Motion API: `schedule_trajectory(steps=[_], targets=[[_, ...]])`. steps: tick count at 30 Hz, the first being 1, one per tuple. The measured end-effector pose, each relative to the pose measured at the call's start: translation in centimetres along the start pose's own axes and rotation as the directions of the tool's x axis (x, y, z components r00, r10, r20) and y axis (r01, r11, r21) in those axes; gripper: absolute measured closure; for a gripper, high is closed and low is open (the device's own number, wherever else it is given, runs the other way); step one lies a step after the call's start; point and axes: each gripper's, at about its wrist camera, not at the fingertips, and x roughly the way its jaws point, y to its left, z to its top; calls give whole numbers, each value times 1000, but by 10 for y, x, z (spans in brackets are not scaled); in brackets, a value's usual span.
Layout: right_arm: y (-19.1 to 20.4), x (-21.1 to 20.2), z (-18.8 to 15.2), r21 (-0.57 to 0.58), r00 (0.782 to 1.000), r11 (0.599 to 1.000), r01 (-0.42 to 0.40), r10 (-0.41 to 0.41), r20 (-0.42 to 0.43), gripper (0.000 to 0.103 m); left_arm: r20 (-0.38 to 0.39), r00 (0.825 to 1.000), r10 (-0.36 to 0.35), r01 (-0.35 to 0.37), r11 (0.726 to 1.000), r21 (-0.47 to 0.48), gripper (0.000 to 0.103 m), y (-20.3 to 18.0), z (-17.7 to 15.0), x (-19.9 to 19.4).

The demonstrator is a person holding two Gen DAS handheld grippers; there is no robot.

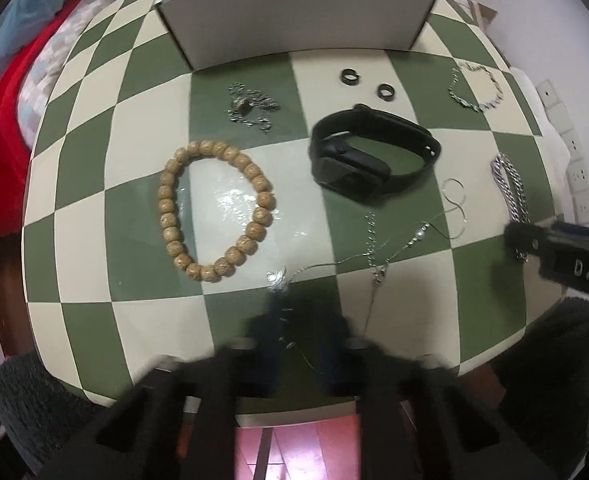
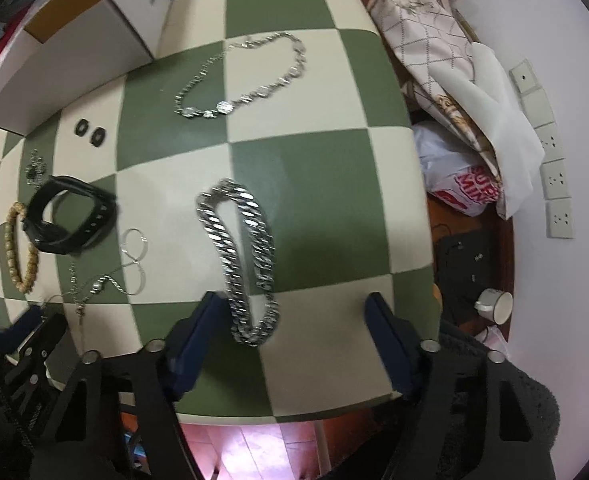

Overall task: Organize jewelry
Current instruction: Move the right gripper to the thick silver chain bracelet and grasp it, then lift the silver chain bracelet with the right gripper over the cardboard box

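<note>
My left gripper (image 1: pixel 298 344) is a matt black, ribbed frame whose struts fan out like an open truss, with small round silver fastener heads on its upper corners and dark blue pads lining the jaws, blurred in its own view. My right gripper (image 2: pixel 294 336) is built the same way, black with triangular cut-outs, four silver fasteners across the top and long navy pads on the jaws; seen from the left wrist its side carries white raised letters reading "DAS". Fuzzy dark grey sleeves (image 2: pixel 506 400) sit behind both frames.
</note>
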Motion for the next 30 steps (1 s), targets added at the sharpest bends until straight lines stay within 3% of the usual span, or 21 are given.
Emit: schedule_trajectory(steps=[9,10,11,19,21,23,28,30], targets=[[21,-6,-1,-55,999,998,-6,8,34,73,-18,1000,10,-11,1000,-26,102,32,-19,-4],[22,-7,-1,-61,999,998,-4,7,39,85,-18,1000,16,-16,999,-34,102,38,-20,-3],[21,-6,-1,-62,999,998,-2,5,41,91,-18,1000,21,-22,999,-45,102,44,-20,-2],[1,-7,-9,-23,998,999,-45,46,39,91,-4,1000,-16,16,989,-148,103,84,-29,-20],[-2,-9,-10,-9,997,998,-67,67,46,94,21,1000,-14,17,989,-145,103,87,-30,-35],[-4,-12,-9,5,994,995,-95,94,57,103,46,999,-5,11,991,-135,103,87,-28,-49],[-4,-23,-12,29,984,987,-157,154,89,103,106,994,23,-11,994,-111,103,77,-27,-73],[-5,-28,-16,41,978,982,-185,180,102,103,122,992,28,-15,995,-102,103,67,-12,-86]])
